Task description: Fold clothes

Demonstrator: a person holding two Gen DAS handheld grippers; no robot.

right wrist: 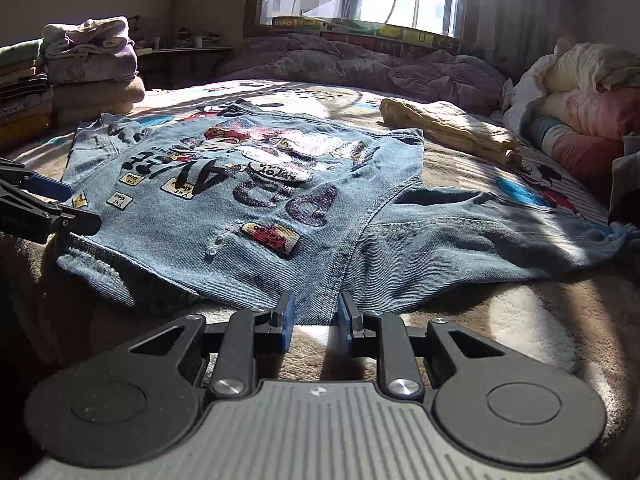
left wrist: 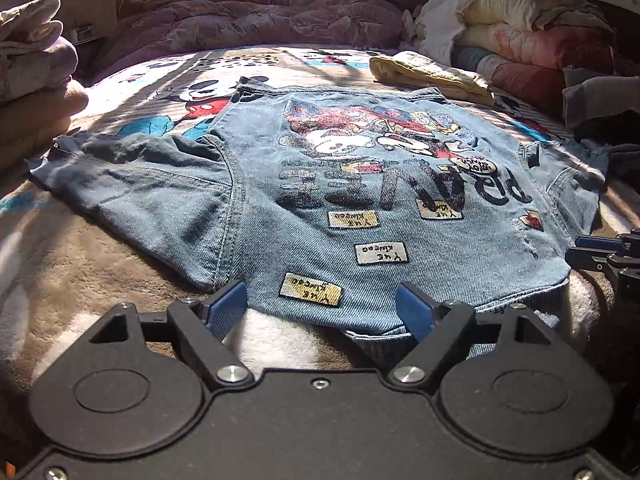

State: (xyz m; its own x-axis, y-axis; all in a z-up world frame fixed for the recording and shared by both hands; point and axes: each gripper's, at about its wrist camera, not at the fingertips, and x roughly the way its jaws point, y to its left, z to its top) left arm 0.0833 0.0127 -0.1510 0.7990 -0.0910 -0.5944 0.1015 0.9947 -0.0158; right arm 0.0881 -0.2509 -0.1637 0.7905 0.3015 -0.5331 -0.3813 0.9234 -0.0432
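A blue denim jacket [left wrist: 320,200] with cartoon patches lies flat, back side up, on the bed, sleeves spread to both sides. My left gripper [left wrist: 320,304] is open, its blue fingers at the jacket's near hem, one on each side of a yellow patch [left wrist: 311,289]. My right gripper [right wrist: 316,316] is open with a narrow gap, at the near hem of the jacket [right wrist: 260,208] by the side seam. The left gripper also shows at the left edge of the right wrist view [right wrist: 44,204], and the right gripper at the right edge of the left wrist view [left wrist: 604,252].
A folded yellow garment [left wrist: 432,74] lies beyond the jacket. Stacked quilts [left wrist: 520,36] sit at the right, folded clothes [right wrist: 80,64] at the left, a purple comforter [left wrist: 260,24] at the back under a window. The bed has a cartoon blanket [left wrist: 80,260].
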